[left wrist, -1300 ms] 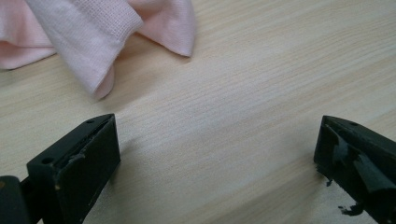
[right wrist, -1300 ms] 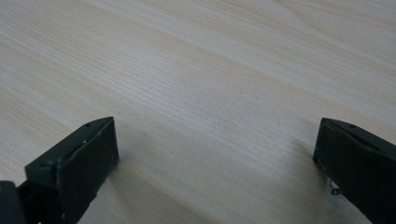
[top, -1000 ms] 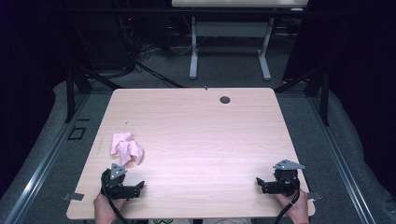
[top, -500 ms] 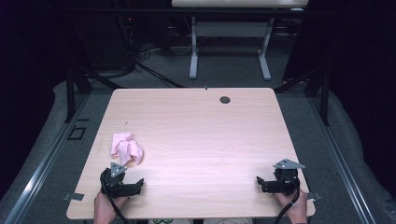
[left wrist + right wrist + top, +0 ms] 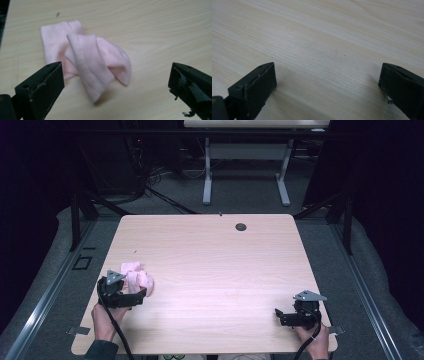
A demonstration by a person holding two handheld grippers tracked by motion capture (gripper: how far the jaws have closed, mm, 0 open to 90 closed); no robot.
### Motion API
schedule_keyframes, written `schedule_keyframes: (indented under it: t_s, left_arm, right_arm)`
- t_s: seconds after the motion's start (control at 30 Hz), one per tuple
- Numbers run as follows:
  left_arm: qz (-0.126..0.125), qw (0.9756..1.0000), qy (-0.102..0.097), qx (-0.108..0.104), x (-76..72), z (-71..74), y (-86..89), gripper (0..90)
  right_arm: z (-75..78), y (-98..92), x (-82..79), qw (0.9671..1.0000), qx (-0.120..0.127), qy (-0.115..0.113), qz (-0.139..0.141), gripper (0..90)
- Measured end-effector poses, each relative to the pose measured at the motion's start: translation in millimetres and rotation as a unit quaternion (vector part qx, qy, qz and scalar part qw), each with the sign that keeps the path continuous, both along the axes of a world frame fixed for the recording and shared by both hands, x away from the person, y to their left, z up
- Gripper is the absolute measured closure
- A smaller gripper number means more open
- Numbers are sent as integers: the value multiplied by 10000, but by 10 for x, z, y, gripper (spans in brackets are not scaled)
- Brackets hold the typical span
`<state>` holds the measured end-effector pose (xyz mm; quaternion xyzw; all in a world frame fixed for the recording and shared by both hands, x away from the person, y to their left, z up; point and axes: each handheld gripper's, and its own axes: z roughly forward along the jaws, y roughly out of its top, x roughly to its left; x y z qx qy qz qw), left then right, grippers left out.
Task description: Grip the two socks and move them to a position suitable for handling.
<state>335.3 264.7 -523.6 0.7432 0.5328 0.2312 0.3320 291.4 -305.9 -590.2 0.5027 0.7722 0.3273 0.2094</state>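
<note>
Risk was my left gripper (image 5: 110, 100), jaws wide, only pinching the top fold of the pink cloth (image 5: 85, 62) and dragging it; right gripper (image 5: 324, 100) sat wide too.

Left gripper (image 5: 131, 296) is positioned at the near left portion of the light wood table (image 5: 215, 270), held by a hand (image 5: 102, 319) entering from the bottom edge. A crumpled pink cloth (image 5: 137, 277) lies directly ahead of this gripper, its near edge at the jaw tips; contact cannot be confirmed. Right gripper (image 5: 281, 316) sits low at the near right corner, well apart from the cloth, over bare wood. A dark round grommet (image 5: 241, 226) lies far ahead of both grippers, near the far edge.
</note>
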Motion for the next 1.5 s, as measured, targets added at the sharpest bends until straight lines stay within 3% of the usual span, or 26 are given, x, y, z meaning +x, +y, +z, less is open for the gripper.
schedule_keyframes:
  t_s: [0.27, 0.5, 0.57, 0.77, 0.83, 0.87, 1.03, 1.3, 1.5]
  left_arm:
    - [-138, 9986, 272, 429, 334, -94, -173, 34]
    - [-204, 9946, 607, 816, 456, -312, -299, 270]
    - [-246, 9933, 681, 899, 462, -380, -324, 285]
    - [-143, 9927, 644, 1013, 449, -436, -345, 457]
    - [-67, 9931, 590, 1011, 430, -442, -327, 542]
    - [-58, 9936, 551, 984, 421, -447, -311, 627]
    - [-1, 9954, 418, 867, 370, -416, -241, 740]
    - [12, 9984, 96, 552, 207, -181, -147, 750]
    - [-237, 9995, -56, 222, 67, 26, -172, 752]
  right_arm:
    - [-2, 1, 0, 10000, 6, -21, -17, 9]
    - [-1, 0, -1, 10000, 6, -15, -20, 11]
    - [0, 0, -1, 10000, 7, -14, -22, 11]
    - [0, -1, -1, 10000, 14, -14, -29, 14]
    - [0, 0, -1, 10000, 14, -18, -36, 14]
    - [1, -2, -2, 10000, 10, -12, -26, 15]
    - [1, -2, -2, 10000, 12, -14, -30, 16]
    - [1, -3, -2, 10000, 12, -16, -41, 17]
    - [0, -4, -1, 10000, 16, -24, -43, 18]
